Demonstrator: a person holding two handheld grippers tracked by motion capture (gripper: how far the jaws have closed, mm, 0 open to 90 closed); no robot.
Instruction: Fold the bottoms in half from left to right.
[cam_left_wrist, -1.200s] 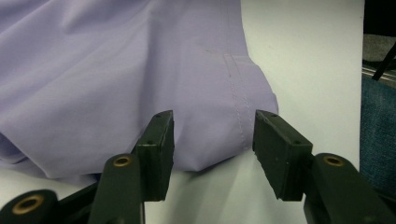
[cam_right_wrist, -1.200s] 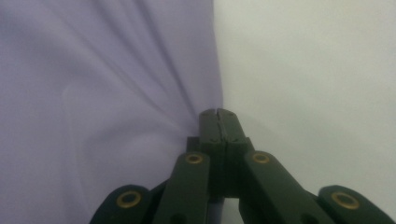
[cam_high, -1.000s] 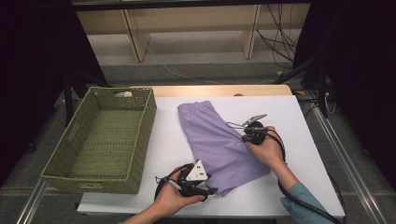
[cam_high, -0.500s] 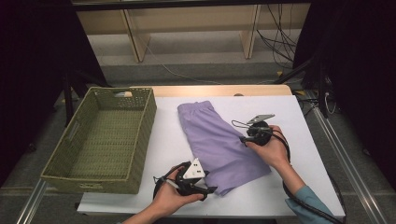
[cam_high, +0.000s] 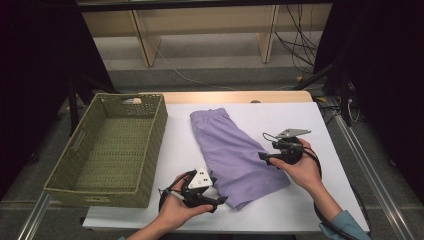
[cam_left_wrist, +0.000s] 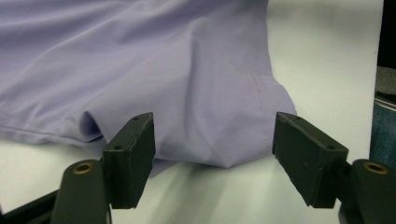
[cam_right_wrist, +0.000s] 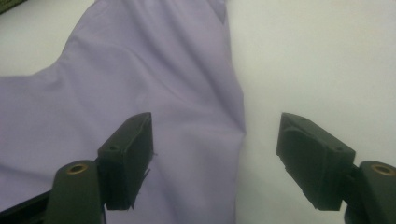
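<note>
The purple shorts (cam_high: 235, 152) lie folded flat on the white counter (cam_high: 320, 125), just right of the woven basket (cam_high: 112, 150), waistband at the far end and leg hems toward the person. The cloth looks thin, light and limp: it will sag and unfold if lifted by one point, and a smooth weave like this may slip from a shallow pinch.

The left gripper (cam_high: 207, 196) sits at the near hem corner, its jaws having just been opening; in the left gripper view the fingers (cam_left_wrist: 130, 158) stand apart with the hem (cam_left_wrist: 224, 154) just ahead of them, unpinched. The right gripper (cam_high: 267, 157) is at the shorts' right edge, jaws likewise just opened wide, gripping nothing.

The best hold is probably both layers together at two separated edge points, pinched deeply.
</note>
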